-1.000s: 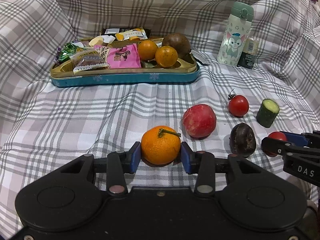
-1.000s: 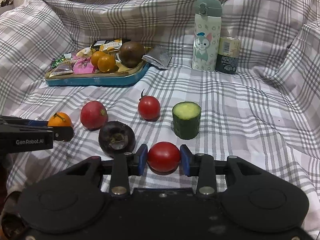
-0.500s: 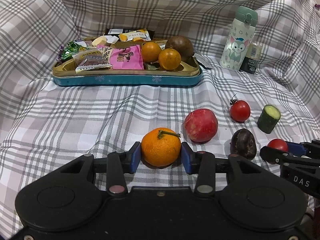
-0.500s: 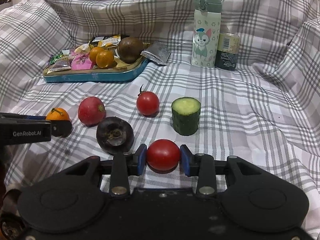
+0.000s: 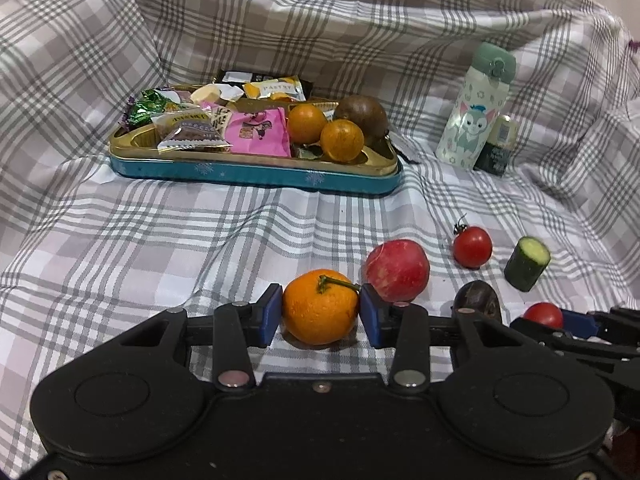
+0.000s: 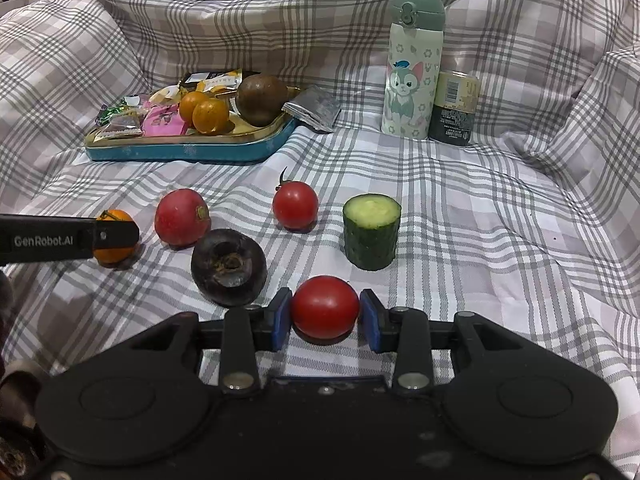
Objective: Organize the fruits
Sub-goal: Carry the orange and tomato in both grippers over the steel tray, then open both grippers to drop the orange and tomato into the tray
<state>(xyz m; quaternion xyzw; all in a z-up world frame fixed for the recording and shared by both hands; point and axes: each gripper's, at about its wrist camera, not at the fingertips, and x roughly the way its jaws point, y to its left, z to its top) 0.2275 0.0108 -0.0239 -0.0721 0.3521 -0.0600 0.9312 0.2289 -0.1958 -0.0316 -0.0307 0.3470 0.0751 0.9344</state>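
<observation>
Since a second ago: both sets of jaws have just been closing, the left gripper (image 5: 320, 314) around the stemmed mandarin (image 5: 320, 306), the right gripper (image 6: 325, 316) around the near tomato (image 6: 325, 306); neither fruit has left the cloth
Left gripper: blue pads sit at the mandarin's two sides, touching or a hair off, so I count it as gripped but only lightly; the fruit rests on the checked cloth (image 5: 160, 248)
Right gripper: drawn in as tight as it goes on the near tomato, left pad touching, a slim gap seems to show at the right pad
Neighbours: red apple (image 5: 397, 270) just beside the left gripper's right finger; dark round fruit (image 6: 228, 267) near the right gripper's left finger
Further out: second tomato (image 6: 295, 205), cucumber piece (image 6: 372, 231), blue tin tray (image 5: 256, 170) holding oranges and sweets, cat-print bottle (image 6: 412, 68)
Risk, squeeze: tomato skin may split under a hard pinch
Risk, slip: round mandarin may roll out on lifting if the pads sit low
Risk, knock: lifting may nudge the apple or dark fruit and set them rolling
</observation>
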